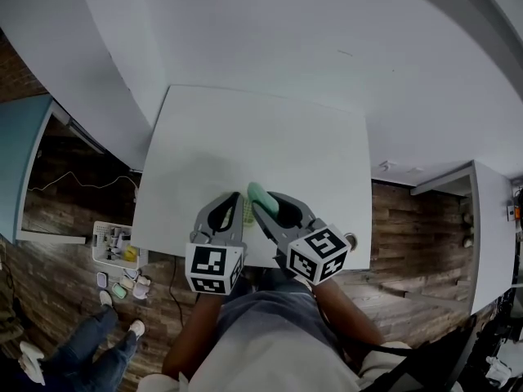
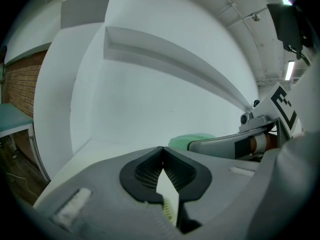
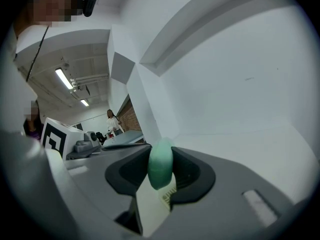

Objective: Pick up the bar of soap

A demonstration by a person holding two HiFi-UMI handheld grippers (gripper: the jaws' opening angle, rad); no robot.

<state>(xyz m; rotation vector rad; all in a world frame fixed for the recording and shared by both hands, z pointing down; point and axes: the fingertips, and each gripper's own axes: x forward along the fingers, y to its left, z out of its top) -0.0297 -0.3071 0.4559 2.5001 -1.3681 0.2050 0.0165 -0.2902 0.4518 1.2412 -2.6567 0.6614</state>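
A pale green bar of soap (image 3: pixel 160 170) stands on edge between the pads of my right gripper (image 3: pixel 161 168), which is shut on it and holds it above the white table (image 1: pixel 245 145). In the head view the soap (image 1: pixel 261 197) pokes out past the right gripper (image 1: pixel 263 204) near the table's front edge. My left gripper (image 1: pixel 234 207) hangs just to its left, tips together and shut on nothing. From the left gripper view the jaws (image 2: pixel 162 156) meet at the tips, and the soap (image 2: pixel 186 141) shows to the right behind them.
A white wall and ledge rise behind the table. On the wooden floor at the left stands a white basket (image 1: pixel 113 247) with small items, and a person's legs (image 1: pixel 98 333) are close by. A teal surface (image 1: pixel 16 162) sits at the far left.
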